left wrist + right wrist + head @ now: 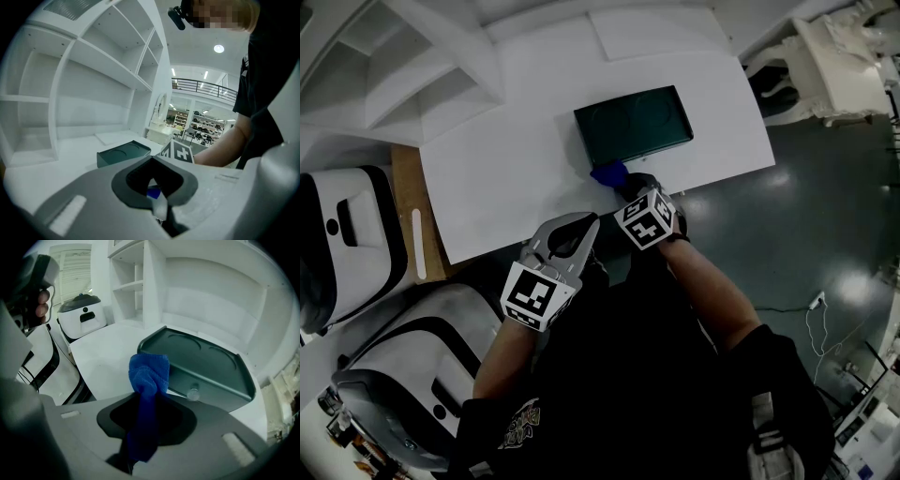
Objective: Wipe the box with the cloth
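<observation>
Nearest the person, the left gripper (579,231) is being held off the near edge of the white bench (506,178). Its jaws are closed together with nothing between them. Just beyond it to the right, the right gripper (625,185) is being held over the bench edge. The blue cloth (149,373) is being pinched tightly in its jaws, with a bunched wad standing out ahead of them.

The wad is being presented at the near left corner of the dark green box (633,124), which is lying flat on the middle of the bench. Whether they are touching cannot be told.

The first wipe, it seems, is being set up. It would be done well with the wad pressed flat on the lid and drawn along its length. The pinch should be firm, and the idle left gripper could brace the box against sliding. Farthest off, white shelves (93,70) are being faced.
</observation>
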### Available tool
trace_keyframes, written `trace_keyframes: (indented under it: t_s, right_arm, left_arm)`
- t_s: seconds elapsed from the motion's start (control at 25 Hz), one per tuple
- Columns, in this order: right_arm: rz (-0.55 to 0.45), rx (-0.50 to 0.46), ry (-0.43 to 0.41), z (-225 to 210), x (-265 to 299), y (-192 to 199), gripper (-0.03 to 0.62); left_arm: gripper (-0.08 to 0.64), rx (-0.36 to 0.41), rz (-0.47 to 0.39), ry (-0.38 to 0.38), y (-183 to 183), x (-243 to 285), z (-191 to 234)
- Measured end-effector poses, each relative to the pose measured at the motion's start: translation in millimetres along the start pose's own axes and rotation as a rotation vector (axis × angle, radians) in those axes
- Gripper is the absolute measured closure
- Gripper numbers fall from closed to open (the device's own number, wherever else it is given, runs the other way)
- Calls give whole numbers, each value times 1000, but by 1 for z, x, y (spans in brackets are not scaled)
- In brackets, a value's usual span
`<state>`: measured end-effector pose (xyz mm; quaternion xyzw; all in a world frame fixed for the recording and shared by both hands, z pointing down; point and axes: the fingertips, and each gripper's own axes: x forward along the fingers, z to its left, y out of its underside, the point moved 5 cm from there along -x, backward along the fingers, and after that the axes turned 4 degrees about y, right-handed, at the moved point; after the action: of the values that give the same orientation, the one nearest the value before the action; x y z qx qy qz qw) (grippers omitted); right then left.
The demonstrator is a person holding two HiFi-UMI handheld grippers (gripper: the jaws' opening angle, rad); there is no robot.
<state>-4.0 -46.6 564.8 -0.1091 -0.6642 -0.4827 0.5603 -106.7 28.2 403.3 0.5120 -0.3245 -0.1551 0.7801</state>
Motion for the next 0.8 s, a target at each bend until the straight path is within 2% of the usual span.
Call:
trace_keyframes:
  t_s: [0.8]
  right_arm:
    - [16, 50, 22, -52, -11, 26, 468]
  left_arm:
    - [558, -5, 10, 34, -5, 42, -22]
